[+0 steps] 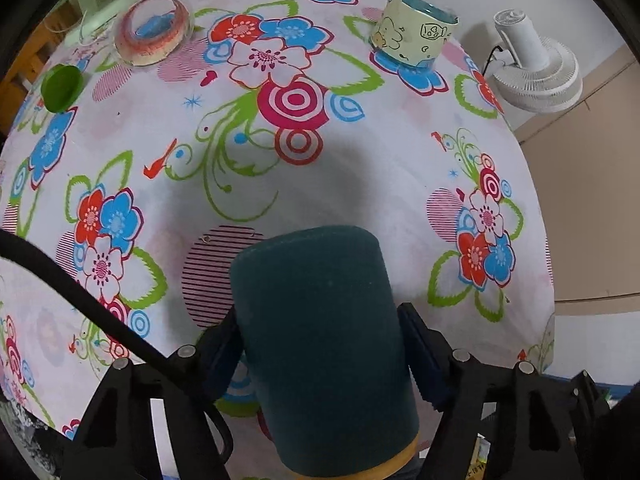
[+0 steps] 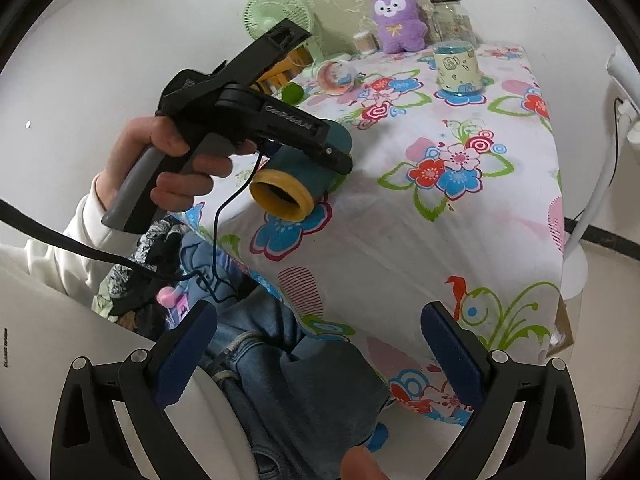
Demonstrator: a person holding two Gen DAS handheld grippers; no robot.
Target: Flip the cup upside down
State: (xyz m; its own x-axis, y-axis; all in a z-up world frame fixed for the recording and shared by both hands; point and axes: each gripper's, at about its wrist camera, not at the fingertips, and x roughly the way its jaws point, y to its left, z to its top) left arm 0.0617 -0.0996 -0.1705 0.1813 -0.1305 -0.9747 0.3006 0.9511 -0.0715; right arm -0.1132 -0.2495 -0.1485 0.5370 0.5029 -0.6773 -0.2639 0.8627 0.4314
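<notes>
The table (image 1: 360, 184), draped in a white cloth printed with red, blue and pink flowers, fills most of both views; in the right wrist view its near corner hangs down toward a person's lap in blue jeans (image 2: 280, 368). A white fan (image 1: 532, 68) stands off the table's edge at 2 o'clock in the left wrist view; a pale green fan (image 2: 276, 14) and a purple plush toy (image 2: 396, 20) sit at the far side, around 12 o'clock in the right wrist view, with a glass jar (image 2: 452, 16) just beside the toy at its 3 o'clock.

The left gripper (image 1: 320, 344) has its two blue-padded fingers pressed against either side of the teal cup (image 1: 320, 344), pinching it by the body; the cup is held above the cloth over the near part of the table, tilted onto its side, its closed base pointing away toward the table and its yellow rim toward the person; in the right wrist view its open yellow mouth (image 2: 282, 196) faces 7 o'clock. A hand (image 2: 172, 160) in a white sleeve grips the left gripper's grey handle.

The right gripper (image 2: 320, 356) hangs over the lap at the table's near edge, its fingers spread wide with nothing between them.

A cream cartoon-printed cup (image 1: 416, 34) stands upright at 1 o'clock; a clear bowl (image 1: 154, 28) with red trim lies tipped at 11 o'clock; a small green lid (image 1: 62, 88) rests at 10 o'clock.
</notes>
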